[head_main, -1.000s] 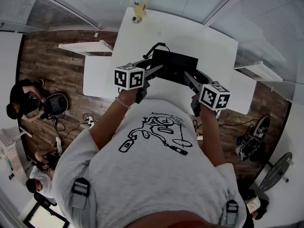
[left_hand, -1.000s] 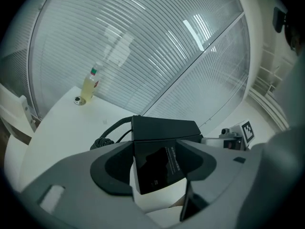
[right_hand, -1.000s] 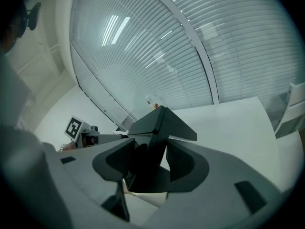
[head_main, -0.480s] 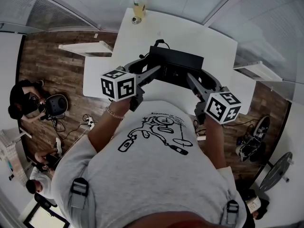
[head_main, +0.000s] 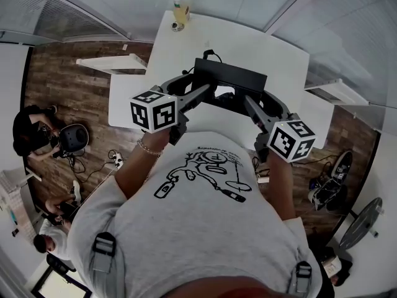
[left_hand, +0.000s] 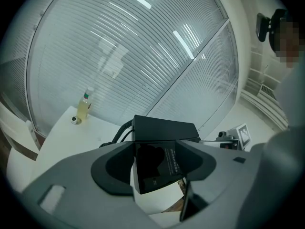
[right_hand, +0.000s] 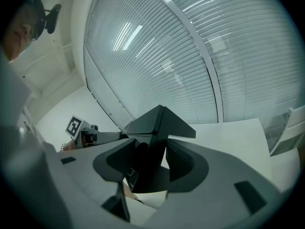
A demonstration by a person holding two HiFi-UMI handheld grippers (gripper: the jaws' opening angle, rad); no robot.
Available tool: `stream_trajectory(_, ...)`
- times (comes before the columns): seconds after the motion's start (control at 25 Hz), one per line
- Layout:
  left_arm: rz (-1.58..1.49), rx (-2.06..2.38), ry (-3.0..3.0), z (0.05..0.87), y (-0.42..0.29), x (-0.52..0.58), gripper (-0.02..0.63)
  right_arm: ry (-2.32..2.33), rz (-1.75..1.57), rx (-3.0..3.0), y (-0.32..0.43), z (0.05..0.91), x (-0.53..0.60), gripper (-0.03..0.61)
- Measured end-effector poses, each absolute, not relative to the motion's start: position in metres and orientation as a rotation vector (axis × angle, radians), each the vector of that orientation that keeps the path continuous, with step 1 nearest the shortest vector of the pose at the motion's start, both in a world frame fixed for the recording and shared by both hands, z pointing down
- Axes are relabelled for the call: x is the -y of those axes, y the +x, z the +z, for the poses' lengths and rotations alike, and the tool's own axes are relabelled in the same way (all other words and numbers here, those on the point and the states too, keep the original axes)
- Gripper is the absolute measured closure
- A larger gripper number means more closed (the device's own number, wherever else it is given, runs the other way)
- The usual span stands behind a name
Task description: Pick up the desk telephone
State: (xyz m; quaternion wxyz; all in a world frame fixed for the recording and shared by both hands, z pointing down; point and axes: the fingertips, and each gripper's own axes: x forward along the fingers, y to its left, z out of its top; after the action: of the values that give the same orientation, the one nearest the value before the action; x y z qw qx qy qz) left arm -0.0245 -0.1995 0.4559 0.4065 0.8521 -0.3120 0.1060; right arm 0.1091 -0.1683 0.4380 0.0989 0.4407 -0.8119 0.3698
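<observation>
Left tool [head_main: 193,85], right tool [head_main: 260,102] nose-down on telephone [head_main: 231,76]

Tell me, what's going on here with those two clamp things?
A person is holding a black desk telephone up off the white table with two handheld grippers. The left gripper clamps one side; the right gripper, jaws closing slightly tighter, clamps the other. A drink bottle stands at the table's far end.
</observation>
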Motion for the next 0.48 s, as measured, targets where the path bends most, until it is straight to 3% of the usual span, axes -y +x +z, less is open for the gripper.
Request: stream_trajectory(0.48,0.278,0.797,2.161,0.4573,-0.0246,0.2001,0.347,1.313,1.107,2.401,0.1082,0.4398,0.1678,0.383)
